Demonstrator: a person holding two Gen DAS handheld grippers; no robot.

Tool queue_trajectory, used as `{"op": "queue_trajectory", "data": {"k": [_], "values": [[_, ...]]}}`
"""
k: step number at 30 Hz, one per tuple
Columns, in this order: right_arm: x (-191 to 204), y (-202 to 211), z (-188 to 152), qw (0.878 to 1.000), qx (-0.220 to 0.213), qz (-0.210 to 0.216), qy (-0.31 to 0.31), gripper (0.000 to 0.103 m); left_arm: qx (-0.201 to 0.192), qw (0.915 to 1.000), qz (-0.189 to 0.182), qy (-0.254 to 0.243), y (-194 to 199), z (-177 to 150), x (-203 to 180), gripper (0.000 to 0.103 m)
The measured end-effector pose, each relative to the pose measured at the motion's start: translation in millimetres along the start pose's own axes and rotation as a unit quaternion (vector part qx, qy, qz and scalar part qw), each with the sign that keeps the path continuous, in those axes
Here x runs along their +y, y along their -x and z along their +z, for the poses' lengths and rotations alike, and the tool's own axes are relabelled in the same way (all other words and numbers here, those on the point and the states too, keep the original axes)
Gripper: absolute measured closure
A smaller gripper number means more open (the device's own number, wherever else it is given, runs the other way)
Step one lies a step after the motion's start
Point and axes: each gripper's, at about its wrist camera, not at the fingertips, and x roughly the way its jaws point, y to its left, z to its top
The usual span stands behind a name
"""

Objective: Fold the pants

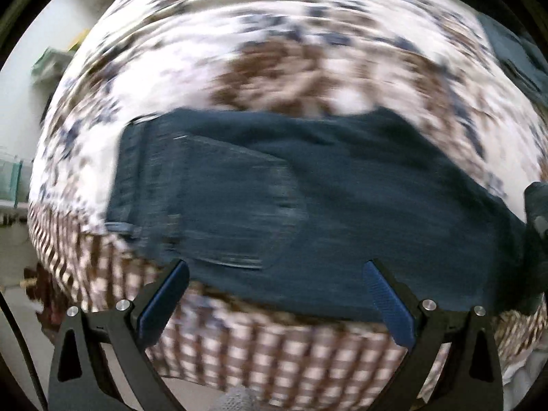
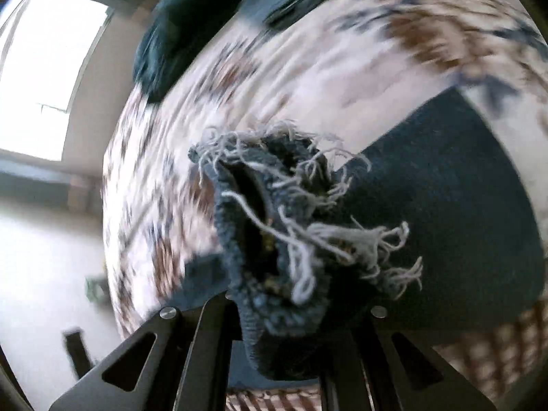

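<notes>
Dark blue jeans [image 1: 308, 205] lie across a bed, waistband at the left and a back pocket [image 1: 239, 205] facing up. My left gripper [image 1: 274, 274] is open, its blue-padded fingers [image 1: 164, 301] spread just above the near edge of the jeans, holding nothing. My right gripper [image 2: 281, 308] is shut on the frayed leg hem [image 2: 281, 226] of the jeans, bunched between the jaws with loose pale threads hanging out. The rest of that leg [image 2: 445, 222] trails away to the right over the bed. Both views are motion-blurred.
The bedspread [image 1: 274, 34] is white with brown and blue flowers and a brown checked border [image 1: 274, 349]. More dark clothing [image 2: 178, 34] lies at the far edge of the bed. A bright window [image 2: 51, 68] and pale floor are at the left.
</notes>
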Motion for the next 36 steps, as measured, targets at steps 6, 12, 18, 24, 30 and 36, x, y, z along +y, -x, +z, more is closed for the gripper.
{"op": "queue_trajectory", "data": {"k": [6,12,18,24,30,36], "values": [[81.2,-97.1,-83.5,0.974,0.097,-0.108,0.176,0.073,0.012,0.9986,0.017,0.049,-18.5,4.2,65.7,0.000],[97.0,-75.6,-86.5,0.974,0.150,-0.034,0.168,0.038,0.006,0.9961,-0.016,0.086,0.8,-0.6,89.0,0.000],[45.4,2.1,-40.2,0.987,0.103,-0.081,0.092,0.034,0.001,0.9936,-0.090,0.069,9.7,4.9,42.1,0.000],[-45.7,-1.0,4.7,0.963,0.131,-0.233,0.038,0.034,0.006,0.9972,-0.073,-0.016,-28.2,9.1,-53.2,0.000],[-65.3,-28.1,14.4,0.937,0.167,-0.297,0.081,0.034,0.033,0.9987,-0.011,-0.039,-85.3,3.2,-66.9,0.000],[-46.5,-45.8,11.2,0.915,0.177,-0.340,0.126,0.034,0.027,0.9989,-0.036,-0.014,-68.3,6.6,-50.4,0.000]]}}
